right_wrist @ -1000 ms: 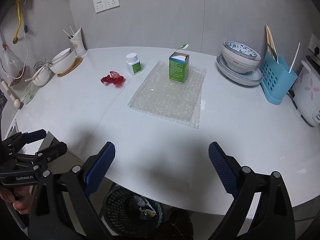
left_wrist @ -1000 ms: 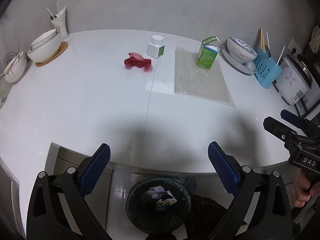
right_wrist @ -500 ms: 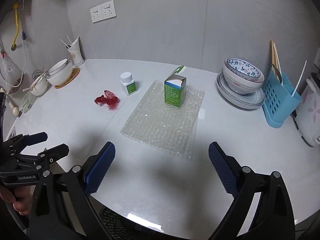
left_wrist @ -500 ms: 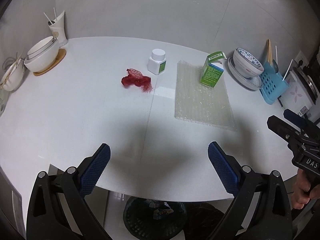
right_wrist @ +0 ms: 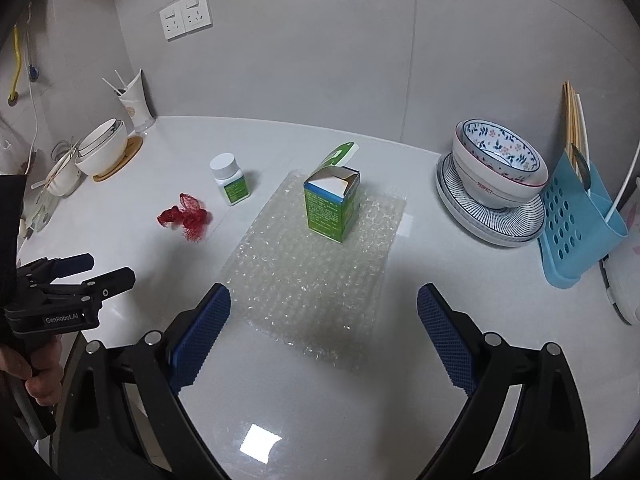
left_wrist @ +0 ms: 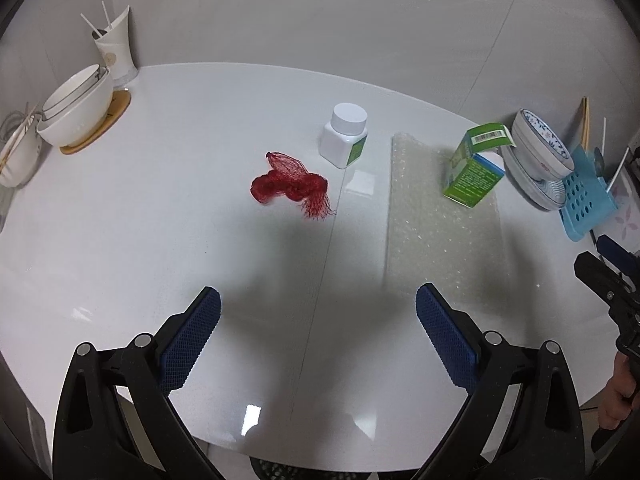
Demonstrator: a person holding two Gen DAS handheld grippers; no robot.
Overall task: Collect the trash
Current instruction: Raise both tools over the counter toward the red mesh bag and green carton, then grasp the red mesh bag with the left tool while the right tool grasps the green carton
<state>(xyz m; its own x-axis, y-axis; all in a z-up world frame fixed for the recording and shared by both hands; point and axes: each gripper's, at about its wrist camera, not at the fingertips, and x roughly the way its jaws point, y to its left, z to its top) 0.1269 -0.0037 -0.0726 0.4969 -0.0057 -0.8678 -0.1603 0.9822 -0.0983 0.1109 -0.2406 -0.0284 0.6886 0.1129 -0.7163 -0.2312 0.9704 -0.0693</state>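
Observation:
A crumpled red net [left_wrist: 291, 185] lies on the white table [left_wrist: 160, 220], ahead of my open, empty left gripper [left_wrist: 318, 336]; it also shows in the right wrist view [right_wrist: 185, 217]. A white pill bottle [left_wrist: 345, 135] [right_wrist: 230, 179] stands just behind it. An opened green carton [right_wrist: 331, 203] [left_wrist: 475, 169] stands on a sheet of bubble wrap [right_wrist: 312, 268] [left_wrist: 440, 224]. My right gripper [right_wrist: 324, 334] is open and empty over the near edge of the bubble wrap.
White bowls on a wooden coaster [left_wrist: 78, 116] and a cup with sticks [left_wrist: 116, 56] stand at the back left. A patterned bowl on plates [right_wrist: 498, 184] and a blue utensil holder [right_wrist: 580, 224] stand at the right. A dark bin rim [left_wrist: 280, 470] shows under the table's front edge.
Both grippers have moved forward over the table, toward the trash items. The bin below the table edge has nearly dropped out of view. Both stay open.

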